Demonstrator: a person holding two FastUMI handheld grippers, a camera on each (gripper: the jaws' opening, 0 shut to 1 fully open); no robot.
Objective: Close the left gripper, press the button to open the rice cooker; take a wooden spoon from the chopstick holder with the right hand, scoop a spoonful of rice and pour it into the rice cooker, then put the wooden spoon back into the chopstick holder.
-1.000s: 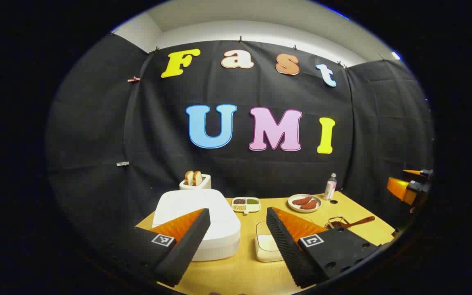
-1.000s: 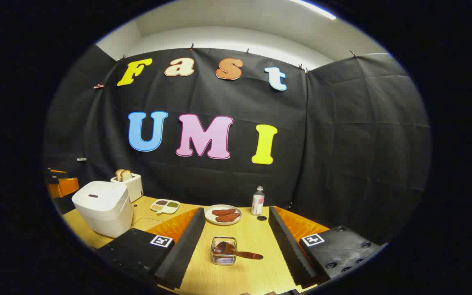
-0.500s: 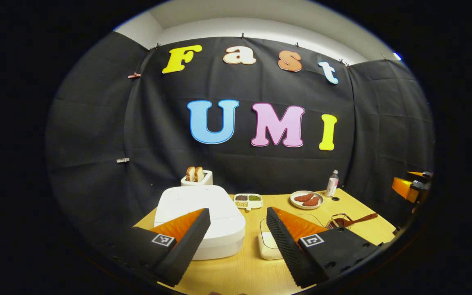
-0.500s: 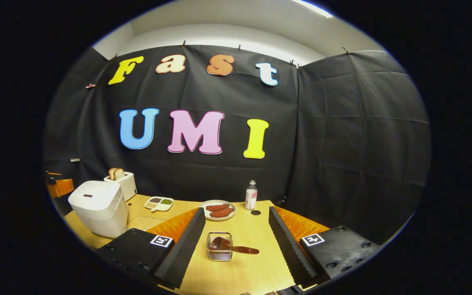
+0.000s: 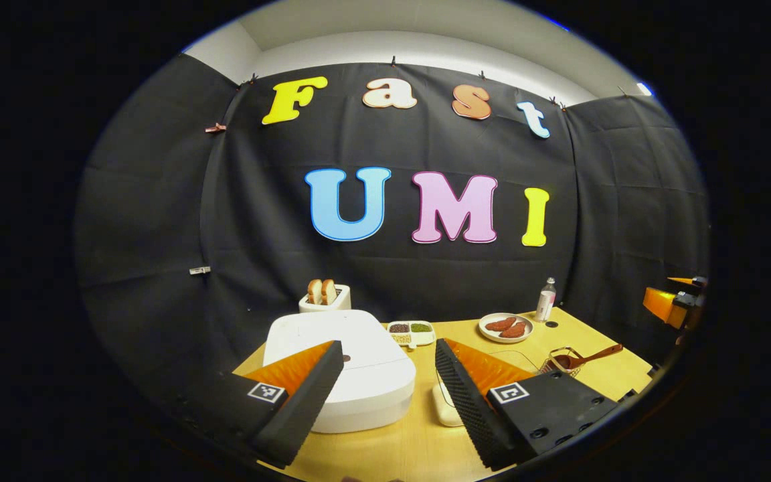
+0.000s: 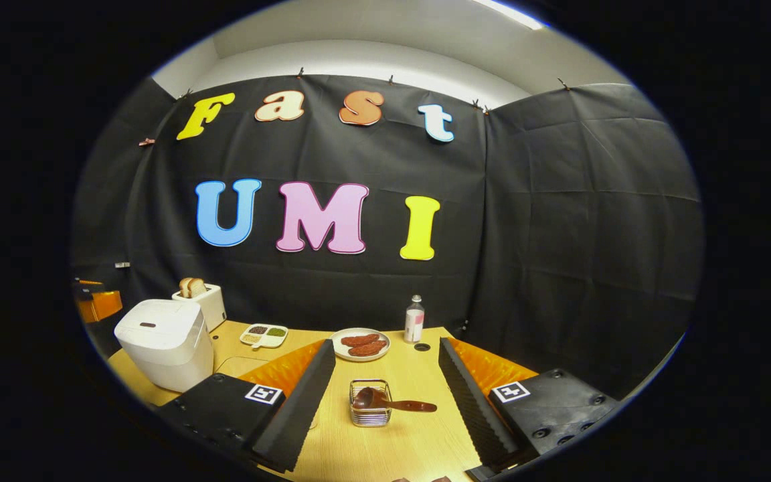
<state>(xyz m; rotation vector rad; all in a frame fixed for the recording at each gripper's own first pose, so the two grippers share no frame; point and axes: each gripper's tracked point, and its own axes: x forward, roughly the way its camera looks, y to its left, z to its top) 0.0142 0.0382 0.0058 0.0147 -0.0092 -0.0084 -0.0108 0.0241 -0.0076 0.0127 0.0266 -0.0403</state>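
Observation:
A white rice cooker (image 5: 349,375) with its lid down sits on the wooden table, close below my left gripper (image 5: 389,351), whose fingers stand wide open above it. The cooker (image 6: 164,341) also appears at the left of the right gripper view. A wire chopstick holder (image 6: 369,412) stands straight ahead between the open fingers of my right gripper (image 6: 385,351), with a wooden spoon (image 6: 392,403) lying across its rim, handle to the right. The holder and spoon (image 5: 576,358) lie to the right in the left gripper view. A white container of rice (image 5: 446,408) sits beside the cooker, partly hidden by a finger.
A toaster (image 5: 324,299) with bread stands behind the cooker. A divided dish of grains (image 5: 411,330), a plate of sausages (image 5: 504,327) and a small bottle (image 5: 545,300) line the table's back. The other gripper (image 5: 670,304) hangs at the far right edge.
The left gripper view has shifted so the cooker sits more to the right and nearer centre. In the right gripper view the holder has slid slightly right. Both grippers stay open.

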